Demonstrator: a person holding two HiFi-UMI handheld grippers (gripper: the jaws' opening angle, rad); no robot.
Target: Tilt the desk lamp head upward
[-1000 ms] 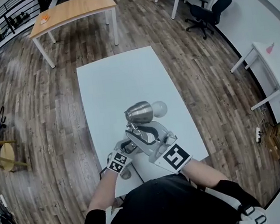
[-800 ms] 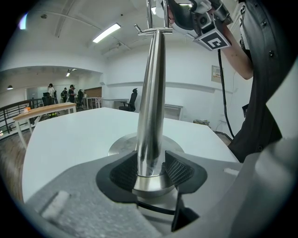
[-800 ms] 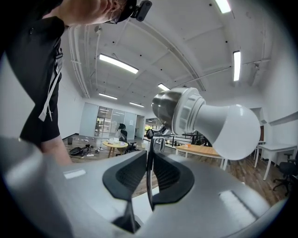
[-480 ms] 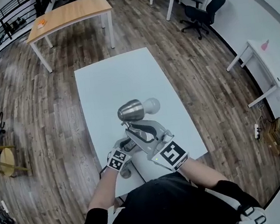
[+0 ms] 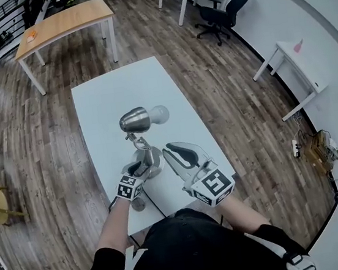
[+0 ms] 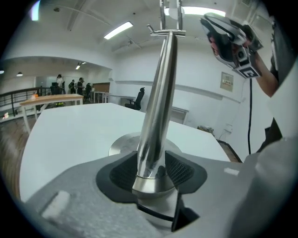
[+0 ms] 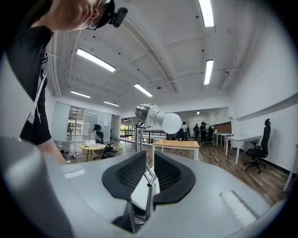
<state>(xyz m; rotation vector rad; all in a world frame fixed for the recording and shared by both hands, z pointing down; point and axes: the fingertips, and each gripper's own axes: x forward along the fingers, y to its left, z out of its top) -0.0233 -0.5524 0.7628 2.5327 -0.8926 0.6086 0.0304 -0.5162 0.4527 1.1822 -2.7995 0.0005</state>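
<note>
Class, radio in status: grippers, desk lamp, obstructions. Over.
Left gripper shut on lamp stem. Right gripper empty, slightly open, touching nothing. Lamp head roughly level. Nothing in the way.

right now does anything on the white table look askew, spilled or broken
Nothing stands out. The desk lamp stands on its base on the white table, bulb intact, its post clamped in the left tongs. The right tongs are empty and clear of it. Nothing is spilled.

No legible writing in view.
The marker cube (image 5: 211,185) on the right gripper (image 5: 175,152) and the one on the left gripper (image 5: 137,166) show only black-and-white square patterns; a wall plate (image 6: 226,82) beyond the left gripper is too blurred to read.
</note>
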